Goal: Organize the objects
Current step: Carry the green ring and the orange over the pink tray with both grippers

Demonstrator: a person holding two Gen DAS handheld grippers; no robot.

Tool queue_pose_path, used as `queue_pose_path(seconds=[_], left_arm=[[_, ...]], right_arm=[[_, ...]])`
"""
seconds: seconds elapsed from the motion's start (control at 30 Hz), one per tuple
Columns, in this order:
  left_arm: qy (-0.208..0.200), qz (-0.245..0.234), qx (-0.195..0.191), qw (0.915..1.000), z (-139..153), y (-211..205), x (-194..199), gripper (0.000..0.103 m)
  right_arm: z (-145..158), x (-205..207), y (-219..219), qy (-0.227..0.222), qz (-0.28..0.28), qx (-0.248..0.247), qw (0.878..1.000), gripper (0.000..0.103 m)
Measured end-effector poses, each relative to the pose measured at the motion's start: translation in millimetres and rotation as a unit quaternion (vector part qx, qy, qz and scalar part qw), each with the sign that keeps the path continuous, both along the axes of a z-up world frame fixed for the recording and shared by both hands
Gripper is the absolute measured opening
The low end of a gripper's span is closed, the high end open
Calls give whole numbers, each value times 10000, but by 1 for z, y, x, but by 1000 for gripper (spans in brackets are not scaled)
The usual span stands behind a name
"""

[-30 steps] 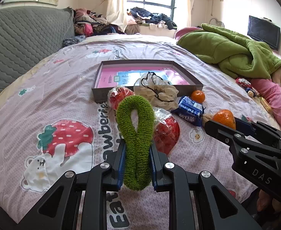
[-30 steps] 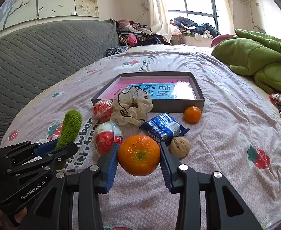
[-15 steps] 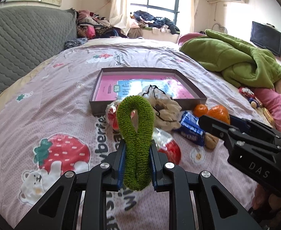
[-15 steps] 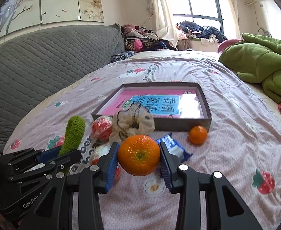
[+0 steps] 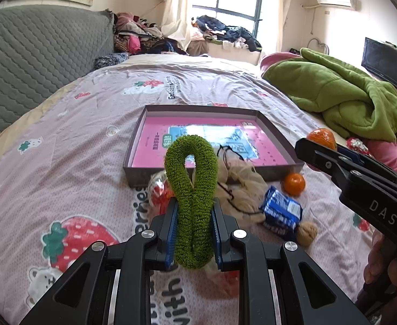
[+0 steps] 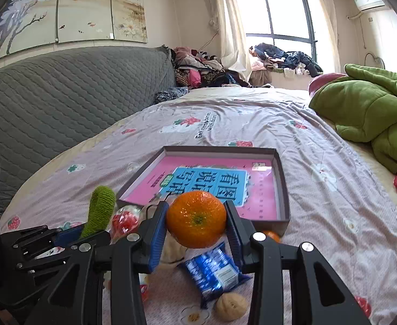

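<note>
The left gripper [image 5: 193, 233] is held level above the bed [image 5: 63, 146], pointing toward the tray [image 5: 279, 135], its jaws clamped on the lower part of a green loop [image 5: 191, 184] that stands upright between the blue pads, its top arching over the tray's near wall. The right gripper [image 6: 196, 233] is likewise level and aimed at the tray, jaws closed on an orange [image 6: 196, 219] pinched at its sides, stem end facing the camera. In the left view the right gripper comes in from the right, raised above the bed near the tray's right corner, a bare hand [image 5: 379, 265] below it on the handle.

The tray lies flat on the bed, open side up, with a pink and blue printed sheet [image 6: 212, 187] lining its floor. Just in front of its near wall lie a beige scrunchie [image 5: 241, 187], a red wrapped sweet [image 5: 159, 189], a smaller orange [image 5: 294, 184], a blue packet [image 5: 281, 214] and a walnut [image 5: 308, 233], all on the bed and outside the tray. To the tray's right is a heaped green blanket [image 5: 341, 100]; to its left, a grey quilted headboard [image 6: 63, 100].
</note>
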State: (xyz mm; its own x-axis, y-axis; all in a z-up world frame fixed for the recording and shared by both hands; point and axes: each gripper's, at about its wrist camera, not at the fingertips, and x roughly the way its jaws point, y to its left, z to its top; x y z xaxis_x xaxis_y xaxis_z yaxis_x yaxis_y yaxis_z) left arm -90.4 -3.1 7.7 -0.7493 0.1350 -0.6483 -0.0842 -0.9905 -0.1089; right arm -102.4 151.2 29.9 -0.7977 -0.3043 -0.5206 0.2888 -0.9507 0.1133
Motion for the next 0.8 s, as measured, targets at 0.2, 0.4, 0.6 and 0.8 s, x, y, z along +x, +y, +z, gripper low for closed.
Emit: queue_pose_path(seconds=[0.2,0.4,0.6,0.8], left_arm=[[0,64,-6,10000,6,-5,-21,22],[-30,101,-241,9997,7,-5,-42,22],[-14,88,-230,9997,12,-9,-59,23],[37,129,-233,9996,15,-13,-78,23]], right_arm=[[-1,-16,9,-109,-39,-17,9999,41],[-3,-32,15,-223,-96,45,9997,41],[3,-44,15,-145,-88,253,9995,41],[4,-61,17,-70,-78,377,9992,41]])
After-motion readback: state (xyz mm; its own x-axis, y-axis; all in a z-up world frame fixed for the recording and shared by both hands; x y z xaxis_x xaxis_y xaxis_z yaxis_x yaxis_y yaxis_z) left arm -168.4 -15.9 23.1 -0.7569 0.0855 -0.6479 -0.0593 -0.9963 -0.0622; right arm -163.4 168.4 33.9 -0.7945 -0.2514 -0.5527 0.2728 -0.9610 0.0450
